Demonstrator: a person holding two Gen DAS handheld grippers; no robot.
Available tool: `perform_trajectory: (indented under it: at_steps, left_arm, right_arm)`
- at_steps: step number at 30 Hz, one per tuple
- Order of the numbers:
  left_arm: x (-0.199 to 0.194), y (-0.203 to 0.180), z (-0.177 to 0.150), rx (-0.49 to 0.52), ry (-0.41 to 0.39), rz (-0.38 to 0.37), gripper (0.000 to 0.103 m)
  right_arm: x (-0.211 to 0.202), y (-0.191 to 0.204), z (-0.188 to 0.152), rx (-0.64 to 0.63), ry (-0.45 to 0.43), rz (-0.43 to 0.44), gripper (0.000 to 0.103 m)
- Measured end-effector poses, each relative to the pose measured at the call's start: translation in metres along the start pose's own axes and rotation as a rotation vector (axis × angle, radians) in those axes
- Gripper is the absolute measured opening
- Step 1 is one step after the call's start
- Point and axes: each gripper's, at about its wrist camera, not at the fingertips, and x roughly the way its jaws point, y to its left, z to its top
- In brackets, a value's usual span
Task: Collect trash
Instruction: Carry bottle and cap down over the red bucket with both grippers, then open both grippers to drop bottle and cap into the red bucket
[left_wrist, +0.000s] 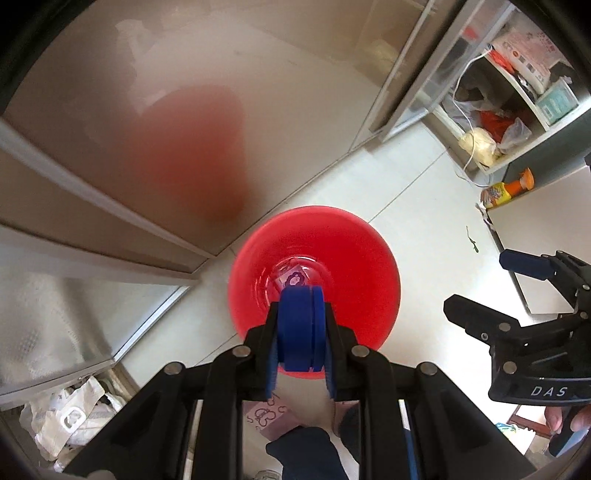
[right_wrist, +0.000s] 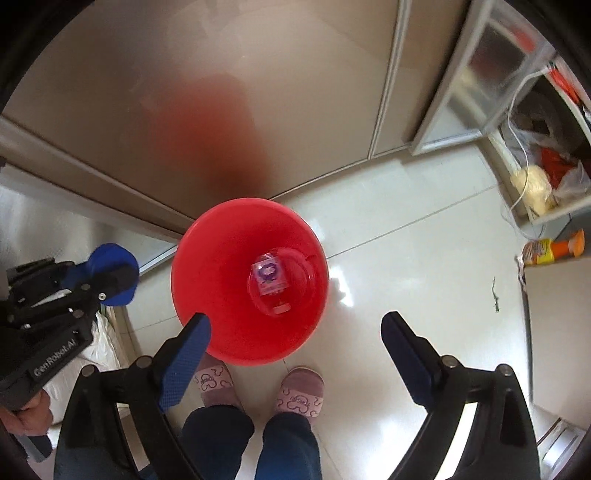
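A red bin (right_wrist: 249, 280) stands on the pale floor (right_wrist: 406, 258) just ahead of the person's pink slippers (right_wrist: 301, 393). At its bottom lies a small clear packet with a purple label (right_wrist: 269, 275); its print is too small to read. The left hand-held gripper (left_wrist: 300, 295) has its blue pads pressed together with nothing between them, and they hide the bin's near wall and part of the packet. The right hand-held gripper (right_wrist: 295, 325) is spread wide and holds nothing. At 3 o'clock an orange-capped bottle (right_wrist: 554, 251) lies beside a cluttered shelf (right_wrist: 535, 177), partly cut off.
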Motion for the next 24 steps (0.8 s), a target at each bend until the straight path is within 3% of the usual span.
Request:
perform_trajectory:
  at_steps: [7,12,15,24]
  left_arm:
    - [0.013,-0.012,0.007,0.042,0.025,0.002,0.018]
    - [0.017,-0.015,0.01,0.052,0.041,-0.015,0.03]
    - [0.018,-0.018,0.016,0.064,0.078,-0.031,0.031]
    - [-0.018,-0.006,0.007,0.006,0.008,-0.017,0.031]
  right_arm:
    - [0.001,-0.013,0.001,0.009,-0.004,-0.05,0.093]
    - [-0.001,-0.018,0.002,0.019,-0.005,-0.047,0.093]
    - [-0.005,-0.02,0.003,0.033,-0.002,-0.047,0.093]
    - [-0.028,-0.002,0.004,-0.01,-0.038,-0.065,0.093]
